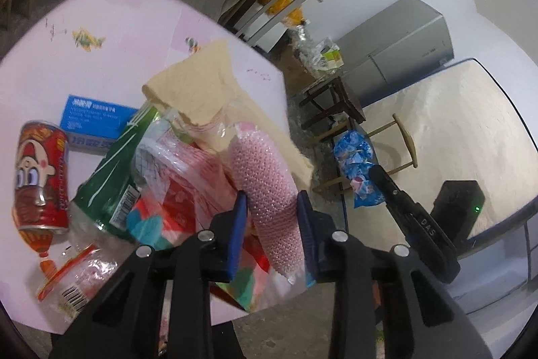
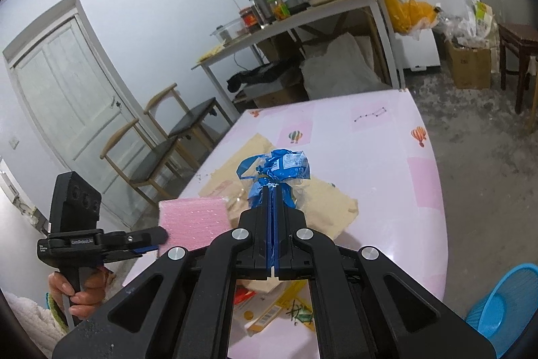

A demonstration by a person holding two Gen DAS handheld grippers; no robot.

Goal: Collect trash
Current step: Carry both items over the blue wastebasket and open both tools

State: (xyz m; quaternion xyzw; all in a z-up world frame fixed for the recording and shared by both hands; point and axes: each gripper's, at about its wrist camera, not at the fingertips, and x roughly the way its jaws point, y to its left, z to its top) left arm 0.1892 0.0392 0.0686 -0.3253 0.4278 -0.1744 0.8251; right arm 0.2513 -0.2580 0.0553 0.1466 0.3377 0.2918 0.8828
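Observation:
A pink bubble-wrap piece (image 1: 269, 190) sits between the blue pads of my left gripper (image 1: 272, 217), which is shut on it. In the right wrist view the bubble wrap (image 2: 191, 221) hangs from the left gripper (image 2: 161, 239) off the table's near left edge. My right gripper (image 2: 274, 190) is shut on a crumpled blue plastic wrapper (image 2: 282, 165), held above the table. On the pink table (image 1: 117, 22) lie a red can (image 1: 40, 180), a green bottle (image 1: 114, 170), a blue box (image 1: 94, 123), beige paper (image 1: 201, 90) and a clear bottle (image 1: 77, 275).
A blue basket (image 2: 501, 301) stands on the floor at the table's lower right. Two chairs (image 2: 161, 150) stand by the table's far left side, near a white door. A cluttered side table (image 2: 302, 12) and a dark stool (image 2: 517, 56) stand farther back.

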